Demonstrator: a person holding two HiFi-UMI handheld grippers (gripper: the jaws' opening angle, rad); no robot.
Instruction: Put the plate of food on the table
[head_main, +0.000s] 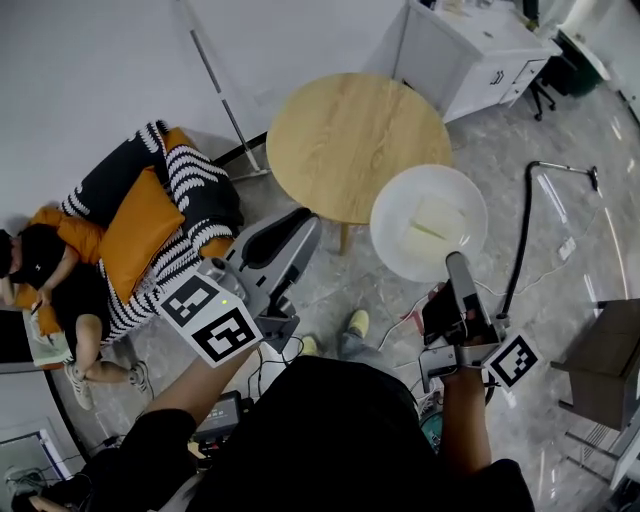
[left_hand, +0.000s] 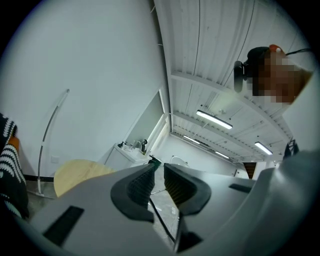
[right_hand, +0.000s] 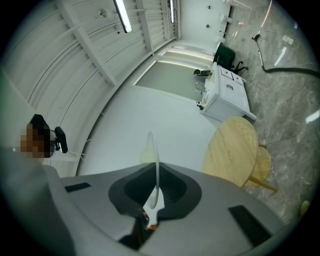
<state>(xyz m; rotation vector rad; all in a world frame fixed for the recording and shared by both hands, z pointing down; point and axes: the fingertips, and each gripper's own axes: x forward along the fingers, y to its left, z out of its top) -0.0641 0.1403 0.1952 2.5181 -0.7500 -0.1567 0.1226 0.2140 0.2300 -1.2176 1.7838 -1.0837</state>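
A white plate (head_main: 395, 200) carrying pale slices of food (head_main: 432, 222) hangs in the air just right of the round wooden table (head_main: 345, 140), over the floor. My right gripper (head_main: 455, 262) is shut on its near rim. In the right gripper view the plate (right_hand: 151, 160) shows edge-on between the pads of this gripper (right_hand: 155, 187), with the table (right_hand: 232, 150) ahead to the right. My left gripper (head_main: 305, 225) points at the table's near edge. Only a narrow slit separates the jaws of this gripper (left_hand: 158, 172), with nothing between them. The table (left_hand: 80, 172) lies low at left.
A person lies on a striped and orange sofa (head_main: 150, 220) at the left. A white cabinet (head_main: 470, 45) stands behind the table. A black hose (head_main: 525, 230) and cables run over the marble floor at right, near a dark stand (head_main: 610, 350).
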